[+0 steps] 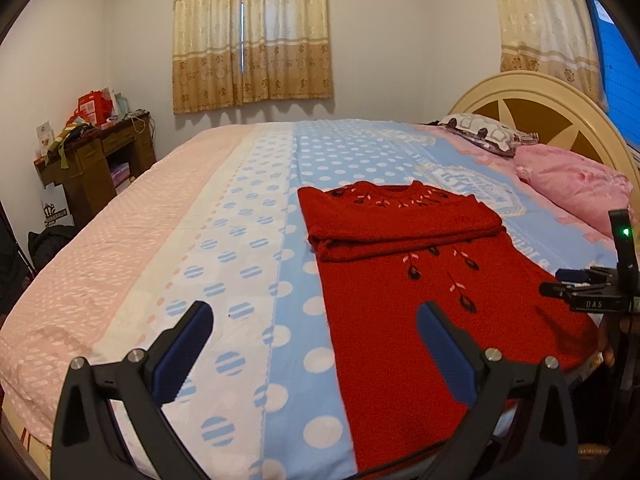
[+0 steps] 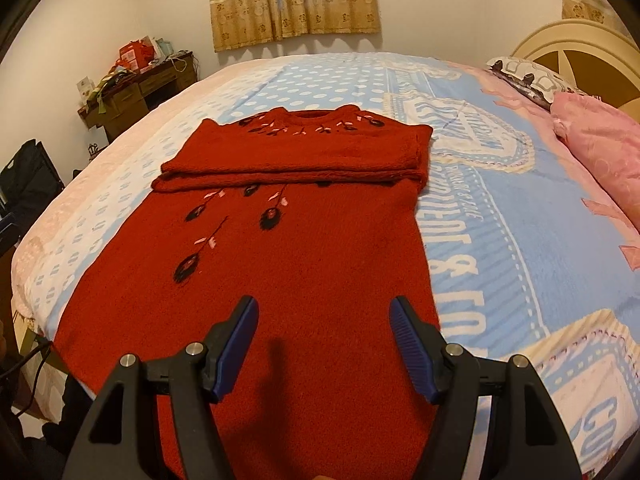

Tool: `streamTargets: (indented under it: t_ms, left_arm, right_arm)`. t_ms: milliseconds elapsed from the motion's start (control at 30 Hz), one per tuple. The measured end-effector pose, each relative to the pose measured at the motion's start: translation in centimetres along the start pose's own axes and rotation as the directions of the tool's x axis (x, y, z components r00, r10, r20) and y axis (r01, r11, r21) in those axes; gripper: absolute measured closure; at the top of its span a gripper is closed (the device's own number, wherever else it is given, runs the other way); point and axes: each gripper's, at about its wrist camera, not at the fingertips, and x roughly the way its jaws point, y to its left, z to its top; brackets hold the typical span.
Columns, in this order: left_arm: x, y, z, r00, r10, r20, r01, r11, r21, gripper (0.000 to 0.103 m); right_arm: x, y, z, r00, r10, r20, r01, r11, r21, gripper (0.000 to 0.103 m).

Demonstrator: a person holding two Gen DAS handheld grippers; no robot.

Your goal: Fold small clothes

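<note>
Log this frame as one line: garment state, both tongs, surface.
red sweater: sleeves folded across chest, flat on bed | left tongs: open, empty | right tongs: open, empty, above hem

Left claw (image 1: pixel 316 344) wide open; right claw (image 2: pixel 324 340) open, both empty.

A home bedroom: bed (image 1: pixel 240 208), pillows (image 1: pixel 572 184), curtained window (image 1: pixel 252 36)

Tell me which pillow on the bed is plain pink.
The nearer pillow, lying beside the headboard; the pillow behind it is white with dark patches.
</note>
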Motion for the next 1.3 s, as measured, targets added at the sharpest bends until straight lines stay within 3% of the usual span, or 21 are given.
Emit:
streamTargets:
  t_ms: [400,667,800,1000,1100,1300]
  left_arm:
    - [-1.0,-0.3,-3.2,0.997,-0.032,-0.069,0.036,0.997,0.061,0.0]
    - [1.1,-1.1,-5.8,0.983,-0.068,-0.173,0.075,0.997,0.032,0.0]
    - [2.2,-2.1,-7.1,0.965,-0.122,-0.232,0.129,0.991,0.016,0.001]
    - [2.7,-2.6,-8.0,0.944,-0.178,-0.277,0.186,0.982,0.004,0.017]
    - [3.0,-2.5,-8.4,0.93,-0.214,-0.298,0.214,0.976,-0.033,0.022]
    - [2.5,-2.6,-8.5,0.918,-0.261,-0.299,0.254,0.965,-0.063,0.03]
  right_arm:
    - [-3.2,-0.1,-2.0,1.0,0.017,0.01,-0.017,1.0,-0.007,0.034]
    - [-4.3,-1.0,-3.9,1.0,0.002,0.006,-0.002,1.0,0.003,0.034]
    - [-4.2,-1.5,-5.1,1.0,-0.017,-0.024,0.018,1.0,0.02,0.034]
    - [-5.3,-2.8,-6.5,1.0,-0.002,-0.028,0.004,0.998,0.066,0.034]
    - [-5.1,-3.3,-7.0,0.999,0.004,-0.047,0.0,0.997,0.082,0.034]
    - [-5.5,-3.2,-7.6,0.998,0.018,-0.053,-0.014,0.997,0.081,0.037]
